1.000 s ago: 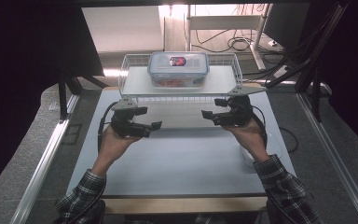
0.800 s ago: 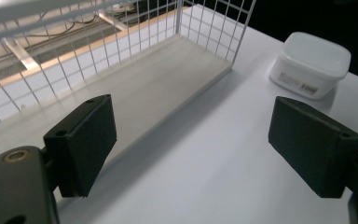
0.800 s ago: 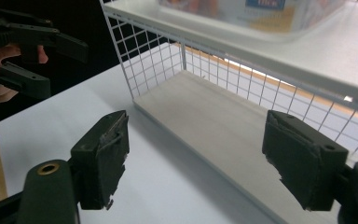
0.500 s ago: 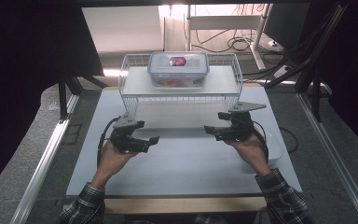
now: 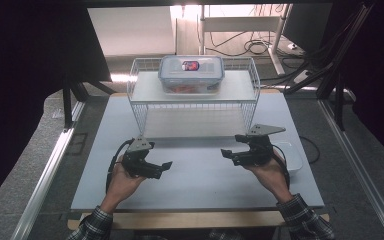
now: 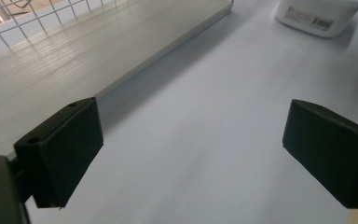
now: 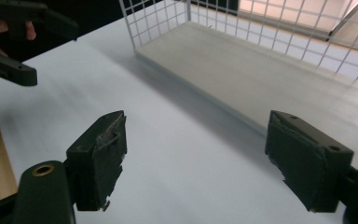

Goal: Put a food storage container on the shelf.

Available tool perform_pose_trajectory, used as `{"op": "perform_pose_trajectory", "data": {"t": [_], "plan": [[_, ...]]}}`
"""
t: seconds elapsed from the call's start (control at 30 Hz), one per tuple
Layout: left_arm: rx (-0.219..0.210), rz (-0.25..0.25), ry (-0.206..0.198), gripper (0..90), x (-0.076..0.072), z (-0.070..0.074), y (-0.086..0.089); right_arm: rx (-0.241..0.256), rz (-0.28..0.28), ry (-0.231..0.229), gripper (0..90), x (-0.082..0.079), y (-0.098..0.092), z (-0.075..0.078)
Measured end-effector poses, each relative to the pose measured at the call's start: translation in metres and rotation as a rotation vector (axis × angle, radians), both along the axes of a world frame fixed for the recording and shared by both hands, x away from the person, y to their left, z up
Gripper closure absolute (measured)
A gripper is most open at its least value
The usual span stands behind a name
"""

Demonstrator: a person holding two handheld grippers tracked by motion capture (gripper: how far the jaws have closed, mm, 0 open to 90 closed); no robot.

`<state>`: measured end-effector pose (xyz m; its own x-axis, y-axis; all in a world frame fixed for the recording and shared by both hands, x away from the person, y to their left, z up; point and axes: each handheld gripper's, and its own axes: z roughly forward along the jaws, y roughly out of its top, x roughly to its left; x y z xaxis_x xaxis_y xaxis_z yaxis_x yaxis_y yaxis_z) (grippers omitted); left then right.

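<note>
**Two empty grippers, one box up on the rack**

Standing at the near edge of the table (image 5: 200,175), I see both grippers spread wide with nothing between their jaws. The left gripper (image 5: 162,167) hovers low at the near left, the right gripper (image 5: 228,154) a little farther in on the right, their tips turned toward each other. Each gripper view confirms it: black pads apart, bare white table between them.

The thing they seem set for is the box (image 5: 191,73), a clear plastic one with a snap-on lid, sitting on top of the wire rack (image 5: 140,107) at the far middle of the table, well apart from both grippers.

I judge it stiff and smooth, so likely slippery under hard pads. It holds something reddish, so it probably carries some weight, though not much. Its width looks more than one jaw span, so the safer hold is one gripper on each short end, under the lid's rim or at the clips, lifted level. A pinch on the lid alone could pop it loose.

What the contents are I cannot make out; the label on the lid is too small to read. The rack's rail hides the box's base. A white tub (image 6: 320,16) lies at the right, near the right hand (image 5: 270,172), half hidden by it in the high view and cut off in the left gripper view.
</note>
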<state>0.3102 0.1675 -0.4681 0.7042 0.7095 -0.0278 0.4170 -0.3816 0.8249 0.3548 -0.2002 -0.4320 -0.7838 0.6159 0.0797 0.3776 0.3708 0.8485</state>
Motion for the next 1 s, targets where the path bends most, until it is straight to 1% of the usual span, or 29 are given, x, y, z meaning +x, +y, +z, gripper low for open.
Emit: {"op": "perform_pose_trajectory", "data": {"t": [0.13, 0.2, 0.3, 0.4, 0.5, 0.57, 0.67, 0.7, 0.77, 0.83, 0.97, 1.0], "plan": [[0.019, 0.027, -0.004, 3.8, -0.007, -0.007, 0.001, -0.019, 0.003, -0.01, 21.3, -0.006, 0.002, -0.009], [0.045, 0.031, -0.016, 3.7, -0.011, -0.012, 0.0, -0.024, 0.003, -0.01, 20.7, -0.009, 0.003, -0.013], [0.1, 0.029, -0.041, 3.2, -0.018, -0.017, -0.002, -0.038, 0.003, -0.016, 19.6, -0.014, 0.003, -0.018], [0.113, 0.03, -0.05, 3.1, -0.024, -0.022, -0.003, -0.046, 0.004, -0.014, 18.8, -0.02, 0.002, -0.023], [0.115, 0.044, -0.049, 4.1, -0.031, -0.027, -0.001, -0.06, 0.012, -0.011, 18.2, -0.025, 0.002, -0.03], [0.115, 0.041, -0.045, 4.9, -0.034, -0.031, 0.0, -0.079, 0.013, -0.008, 17.9, -0.027, 0.002, -0.035], [0.128, 0.04, -0.038, 5.3, -0.038, -0.037, 0.001, -0.104, 0.011, -0.006, 17.7, -0.029, 0.002, -0.041], [0.133, 0.039, -0.037, 5.4, -0.038, -0.038, 0.001, -0.109, 0.011, 0.001, 17.6, -0.029, 0.002, -0.043], [0.126, 0.035, -0.024, 5.5, -0.039, -0.04, 0.002, -0.119, 0.014, 0.017, 17.6, -0.029, 0.003, -0.046], [0.113, 0.034, -0.021, 5.5, -0.039, -0.041, 0.003, -0.127, 0.018, 0.021, 17.5, -0.03, 0.004, -0.048], [0.084, 0.033, -0.021, 5.7, -0.038, -0.041, 0.005, -0.128, 0.018, 0.028, 18.0, -0.031, 0.004, -0.049], [0.082, 0.032, -0.022, 6.0, -0.038, -0.041, 0.005, -0.124, 0.009, 0.034, 18.2, -0.031, 0.004, -0.049]]}}
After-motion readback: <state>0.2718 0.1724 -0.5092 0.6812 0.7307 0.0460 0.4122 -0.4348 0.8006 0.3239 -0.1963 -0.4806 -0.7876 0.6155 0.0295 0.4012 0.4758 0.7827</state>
